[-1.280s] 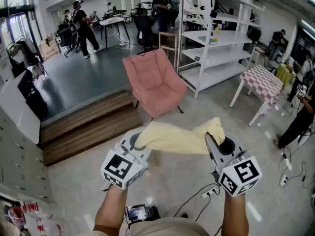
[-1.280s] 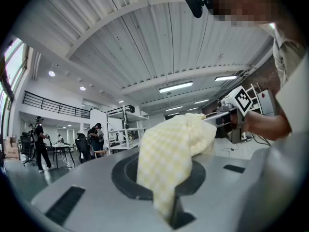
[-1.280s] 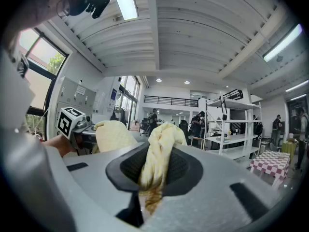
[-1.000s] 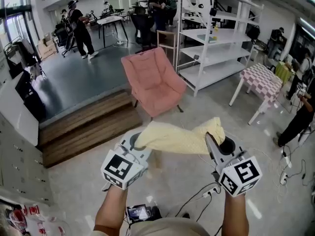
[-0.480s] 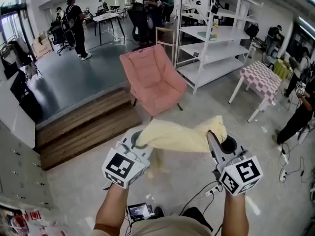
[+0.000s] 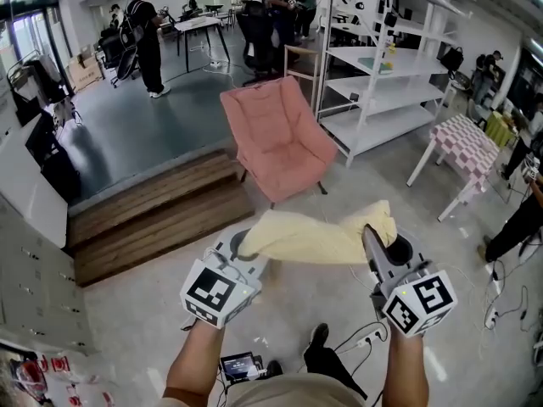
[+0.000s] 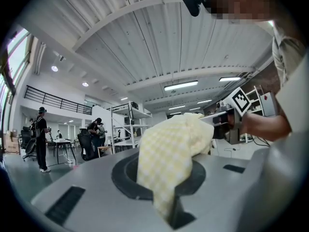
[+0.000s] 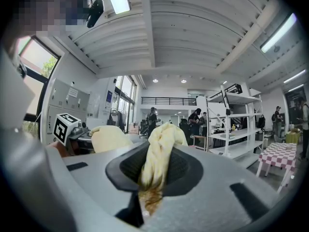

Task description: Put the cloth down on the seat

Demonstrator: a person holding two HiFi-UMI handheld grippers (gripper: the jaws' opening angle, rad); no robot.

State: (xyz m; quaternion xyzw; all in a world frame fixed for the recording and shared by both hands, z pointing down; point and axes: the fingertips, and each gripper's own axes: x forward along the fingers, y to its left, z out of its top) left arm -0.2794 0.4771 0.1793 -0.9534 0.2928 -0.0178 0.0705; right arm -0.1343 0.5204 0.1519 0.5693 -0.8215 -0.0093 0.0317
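A pale yellow checked cloth (image 6: pixel 312 237) hangs stretched between my two grippers, held up above the floor. My left gripper (image 6: pixel 244 251) is shut on its left end, and in the left gripper view the cloth (image 7: pixel 169 153) bunches out of the closed jaws. My right gripper (image 6: pixel 372 232) is shut on the right end, where the cloth (image 8: pixel 159 153) rises from the jaws in a twisted fold. The pink padded chair (image 6: pixel 280 138) stands ahead on the floor, beyond the cloth, its seat bare.
A low wooden step (image 6: pixel 153 214) runs to the left of the chair. White shelving (image 6: pixel 382 75) stands behind and right of it, and a table with a checked cover (image 6: pixel 462 147) further right. Cables (image 6: pixel 361 342) lie near my feet. People stand at the back.
The chair has drawn slightly nearer and shifted right in the head view. A foot now shows below. Both grippers still hold the cloth as before.
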